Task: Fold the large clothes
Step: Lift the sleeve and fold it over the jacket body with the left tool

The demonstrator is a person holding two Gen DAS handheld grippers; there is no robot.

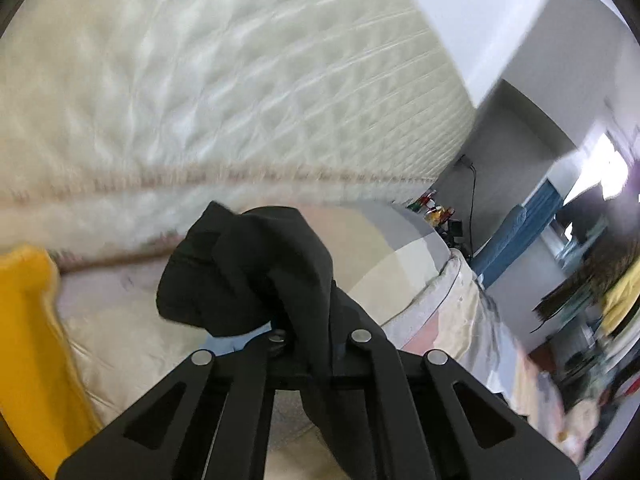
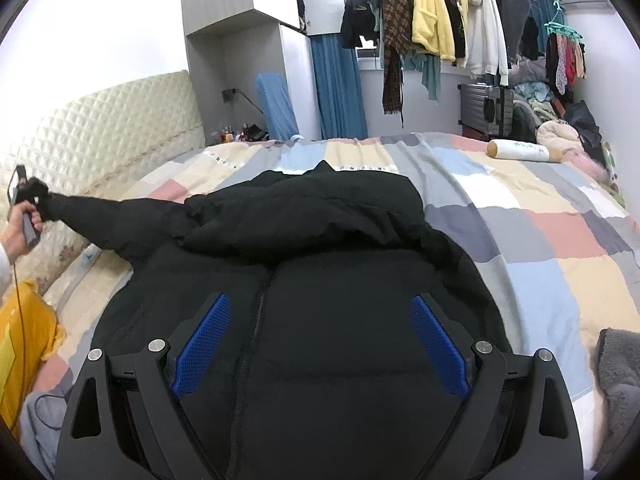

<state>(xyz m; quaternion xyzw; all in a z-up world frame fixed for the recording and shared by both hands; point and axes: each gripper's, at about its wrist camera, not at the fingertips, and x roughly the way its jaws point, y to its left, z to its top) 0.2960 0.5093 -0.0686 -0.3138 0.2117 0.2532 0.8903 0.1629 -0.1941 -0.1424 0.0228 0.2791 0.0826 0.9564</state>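
A black padded zip-front jacket (image 2: 332,280) lies front up on a bed covered by a patchwork quilt of pastel squares (image 2: 540,240), its hood toward the cream quilted headboard (image 2: 120,128) side and far wall, its zip running straight away from the right gripper (image 2: 320,344). That gripper hovers over the jacket's lower front with its blue-padded jaws standing wide and nothing between them; the zip passes just inside the left-hand pad.

The jacket's one visible sleeve (image 2: 120,220) stretches taut from the shoulder out toward the headboard, lifted clear of the quilt. Its cuff is pinched in the left gripper (image 1: 288,332), whose jaws are closed tight on the bunched black fabric; in the right wrist view a hand (image 2: 20,228) holds that gripper just in front of the headboard. So the sleeve's long axis lies crosswise to the zip, and the left hand is the one placed to carry it; I judge the fold turns on bringing that cuff back across the chest, toward the open right jaws.

A yellow cushion (image 2: 24,340) lies at the bed's near corner beside the headboard. Beyond the bed's far edge hang clothes on a rail (image 2: 460,12), with a grey suitcase (image 2: 486,110) below them.
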